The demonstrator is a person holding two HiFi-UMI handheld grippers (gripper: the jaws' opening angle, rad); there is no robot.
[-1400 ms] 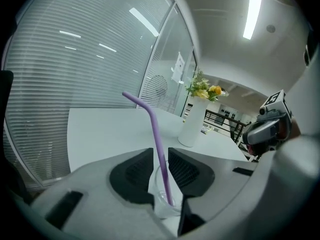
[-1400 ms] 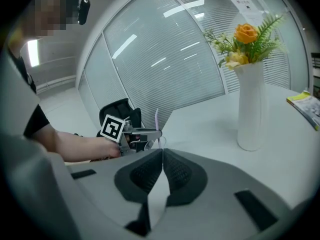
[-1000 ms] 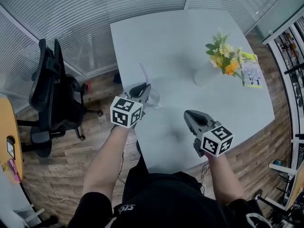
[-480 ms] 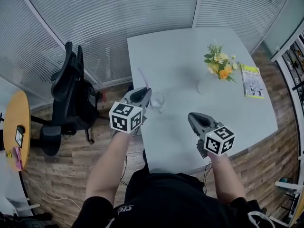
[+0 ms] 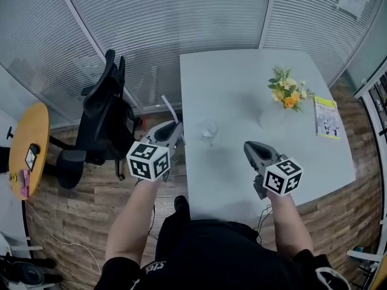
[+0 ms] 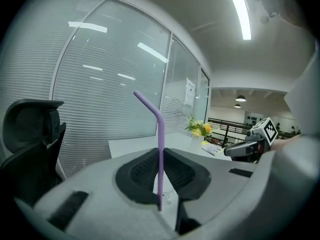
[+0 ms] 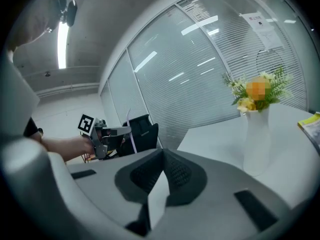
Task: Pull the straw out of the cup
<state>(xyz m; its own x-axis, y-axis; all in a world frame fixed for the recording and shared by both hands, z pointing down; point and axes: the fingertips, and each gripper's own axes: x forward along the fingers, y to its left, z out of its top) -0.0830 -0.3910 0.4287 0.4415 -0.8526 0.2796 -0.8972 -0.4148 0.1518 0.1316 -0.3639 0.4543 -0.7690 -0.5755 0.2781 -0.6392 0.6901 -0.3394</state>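
In the head view, a thin purple bendy straw sticks up from the tips of the left gripper, left of centre and just past the left edge of the pale grey rectangular table. The clear glass cup stands on the table to the straw's right, apart from it. The left gripper view shows what the head view cannot: the jaws are closed tight on the straw's lower part, and its bent top leans toward the upper left. The right gripper hovers over the table's near part, lower right of centre. Its own view shows the dark pads pressed together at the tips with nothing between them, and only there does the white ceramic vase of yellow and orange flowers loom large at right. A black office chair stands at the left of the head view.
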